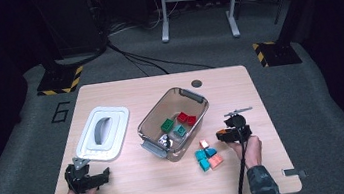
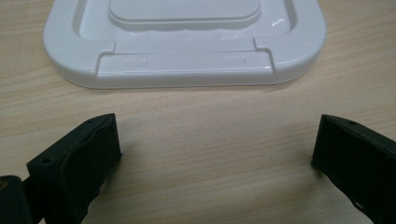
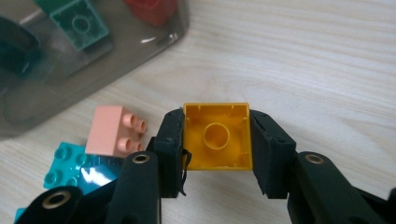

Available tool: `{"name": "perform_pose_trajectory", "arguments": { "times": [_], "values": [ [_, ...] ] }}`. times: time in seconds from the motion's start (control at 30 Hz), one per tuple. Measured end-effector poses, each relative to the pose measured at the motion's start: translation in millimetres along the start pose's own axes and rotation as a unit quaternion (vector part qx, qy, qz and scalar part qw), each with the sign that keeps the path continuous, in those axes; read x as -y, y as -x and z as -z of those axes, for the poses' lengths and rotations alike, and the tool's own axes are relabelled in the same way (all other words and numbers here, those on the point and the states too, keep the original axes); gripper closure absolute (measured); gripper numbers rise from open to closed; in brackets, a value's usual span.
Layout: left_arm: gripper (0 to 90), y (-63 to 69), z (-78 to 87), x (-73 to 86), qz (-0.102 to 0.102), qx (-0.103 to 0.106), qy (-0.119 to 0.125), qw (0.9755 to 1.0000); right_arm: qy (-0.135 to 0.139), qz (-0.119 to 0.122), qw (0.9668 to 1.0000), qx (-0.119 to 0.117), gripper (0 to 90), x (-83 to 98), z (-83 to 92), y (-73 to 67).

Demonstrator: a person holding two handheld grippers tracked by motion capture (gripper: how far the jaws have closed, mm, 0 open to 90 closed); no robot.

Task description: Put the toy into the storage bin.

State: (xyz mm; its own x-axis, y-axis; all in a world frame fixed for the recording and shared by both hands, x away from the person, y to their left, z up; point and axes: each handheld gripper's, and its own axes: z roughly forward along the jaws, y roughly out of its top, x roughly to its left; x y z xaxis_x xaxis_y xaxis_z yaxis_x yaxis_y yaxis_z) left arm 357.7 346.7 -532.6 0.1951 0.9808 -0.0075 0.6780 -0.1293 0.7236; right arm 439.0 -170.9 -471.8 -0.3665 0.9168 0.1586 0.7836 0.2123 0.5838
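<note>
My right gripper (image 3: pixel 217 128) is shut on a yellow brick (image 3: pixel 217 135), whose hollow underside faces the camera, a little above the table. In the high view this gripper (image 1: pixel 229 134) sits right of a clear bin (image 1: pixel 195 96) that contains green (image 1: pixel 167 125), red (image 1: pixel 186 119) and teal (image 1: pixel 179 131) bricks. Loose bricks lie just left of it: a pink one (image 3: pixel 109 130) and turquoise ones (image 3: pixel 65 163). My left gripper (image 2: pixel 217 140) stands open over bare wood, just short of a white lid (image 2: pixel 187 46). It rests near the table's front left (image 1: pixel 101 178).
The white lid (image 1: pixel 102 134) lies flat left of the bin. Several loose bricks (image 1: pixel 208 154) cluster between the bin and the front edge. A cable hole (image 1: pixel 196 83) marks the table's far side. The bin's corner (image 3: pixel 70 70) lies close to the right gripper.
</note>
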Motion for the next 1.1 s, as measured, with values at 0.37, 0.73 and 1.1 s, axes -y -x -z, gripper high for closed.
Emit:
{"name": "perform_pose_trajectory", "arguments": {
  "times": [0.37, 0.73, 1.1],
  "values": [
    [0.6, 0.0, -0.4, -0.3, 0.001, 0.000, 0.000, 1.0000, 0.034, -0.017, 0.9993, -0.008, 58.9, -6.7, 21.0, 7.9],
    [0.6, 0.1, -0.1, 0.0, 0.000, -0.001, 0.000, 1.0000, 0.060, -0.007, 0.9981, -0.006, 58.8, -22.2, 42.3, 10.9],
    [0.6, 0.2, -0.3, -0.2, 0.001, -0.001, 0.001, 1.0000, 0.088, 0.003, 0.9961, -0.009, 58.9, -43.5, 63.9, 6.3]
  ]
}}
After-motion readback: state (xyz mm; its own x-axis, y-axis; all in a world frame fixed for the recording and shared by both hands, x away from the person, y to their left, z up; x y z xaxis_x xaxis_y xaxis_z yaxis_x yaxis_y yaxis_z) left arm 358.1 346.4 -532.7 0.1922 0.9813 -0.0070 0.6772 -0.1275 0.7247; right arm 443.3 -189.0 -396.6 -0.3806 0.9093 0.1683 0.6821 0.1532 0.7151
